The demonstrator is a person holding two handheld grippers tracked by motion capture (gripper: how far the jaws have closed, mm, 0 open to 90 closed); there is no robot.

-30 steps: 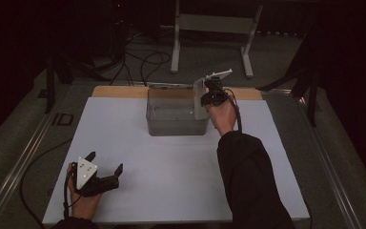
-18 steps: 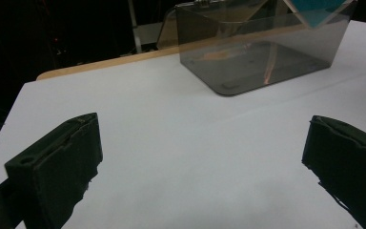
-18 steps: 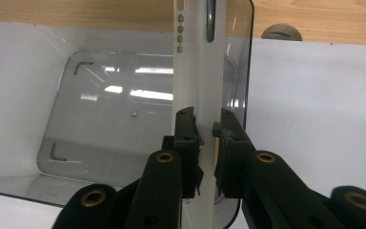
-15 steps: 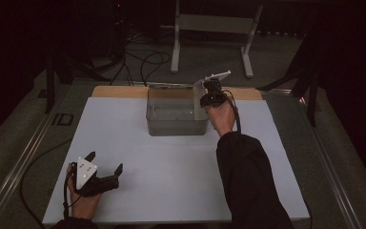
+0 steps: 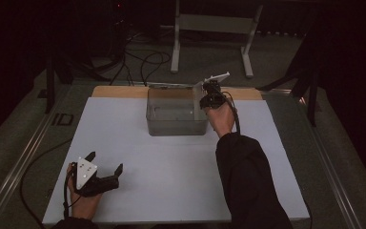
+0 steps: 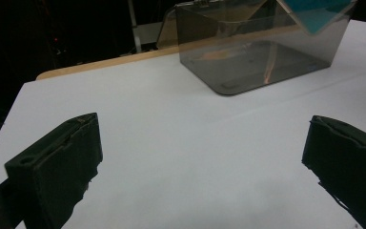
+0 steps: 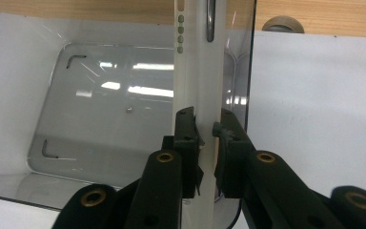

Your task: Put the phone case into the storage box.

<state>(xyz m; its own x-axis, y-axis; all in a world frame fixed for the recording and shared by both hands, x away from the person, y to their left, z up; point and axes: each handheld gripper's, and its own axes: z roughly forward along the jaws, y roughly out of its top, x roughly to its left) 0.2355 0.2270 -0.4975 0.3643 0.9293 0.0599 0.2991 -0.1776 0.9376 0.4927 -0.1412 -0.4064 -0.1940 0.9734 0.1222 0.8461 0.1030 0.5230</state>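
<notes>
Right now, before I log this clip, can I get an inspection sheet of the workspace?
Surface: white table top, wooden strip along the far edge.
Job's things: clear box near the far edge; a white upright panel at its right wall.
Clutter: nothing seen.
Grippers: right gripper shut on the panel; left gripper open, resting near the front left corner.
Cables: one trails from each gripper; more lie on the floor beyond the table.
Surroundings: dark room, white stand behind.

The box (image 5: 176, 114) stands on the table (image 5: 171, 191) near its far edge, the right gripper (image 5: 208, 98) at the box's right wall; the left gripper (image 5: 102, 179) rests at the near left corner
</notes>
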